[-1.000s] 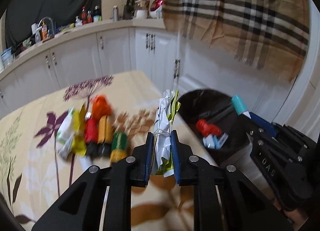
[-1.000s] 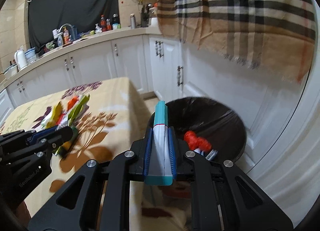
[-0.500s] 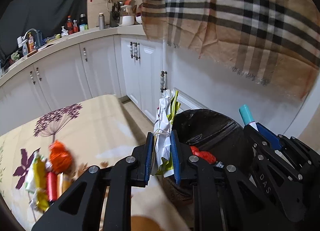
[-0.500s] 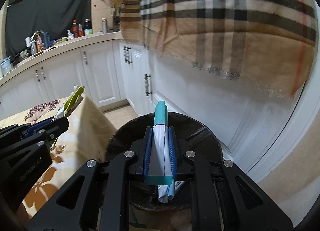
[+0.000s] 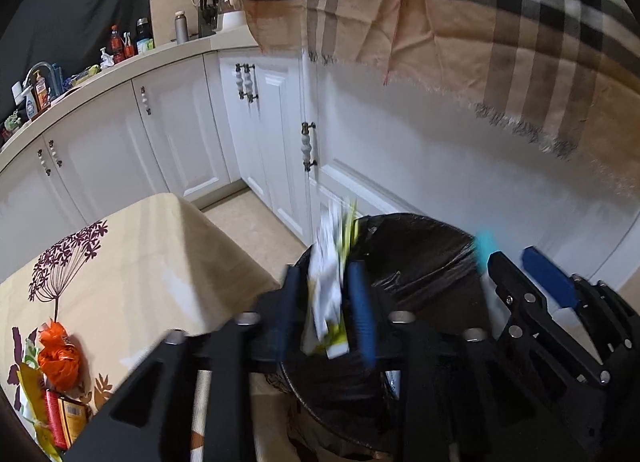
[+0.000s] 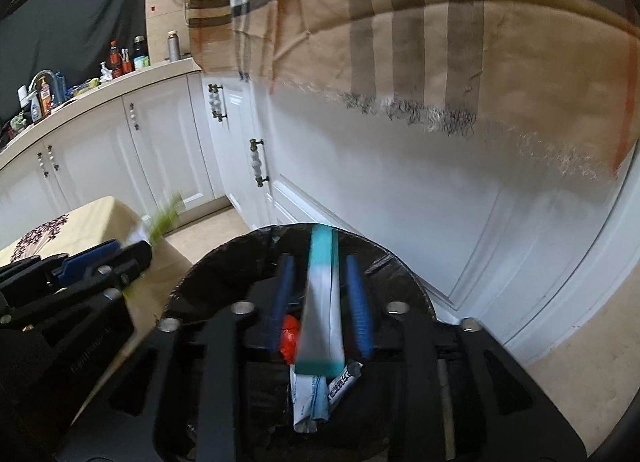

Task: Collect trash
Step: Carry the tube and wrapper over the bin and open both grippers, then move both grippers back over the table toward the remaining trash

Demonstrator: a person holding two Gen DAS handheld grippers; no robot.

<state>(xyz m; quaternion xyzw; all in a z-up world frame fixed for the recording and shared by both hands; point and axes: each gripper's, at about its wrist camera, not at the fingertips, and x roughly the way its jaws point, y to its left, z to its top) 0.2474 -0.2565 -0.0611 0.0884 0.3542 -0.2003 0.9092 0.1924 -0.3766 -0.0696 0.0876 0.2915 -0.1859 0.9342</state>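
Observation:
Both grippers hang over a black-lined trash bin (image 5: 424, 246) that also shows in the right wrist view (image 6: 384, 258). My left gripper (image 5: 326, 298) has its jaws apart, and a crumpled white and yellow-green wrapper (image 5: 330, 286) is blurred between them, touching neither pad. My right gripper (image 6: 320, 298) is also spread, with a teal and white tube (image 6: 320, 302) loose between its pads. A red wrapper (image 6: 289, 336) and other white packets (image 6: 316, 394) lie in the bin.
A table with a floral cloth (image 5: 132, 262) stands left of the bin, holding an orange bag (image 5: 60, 354) and several wrappers (image 5: 52, 414). White cabinets (image 5: 280, 134) and a hanging plaid cloth (image 5: 460, 22) are behind the bin.
Both grippers moved from the table side to above the bin. Both jaws opened, and the wrapper and the tube have come loose from the pads.

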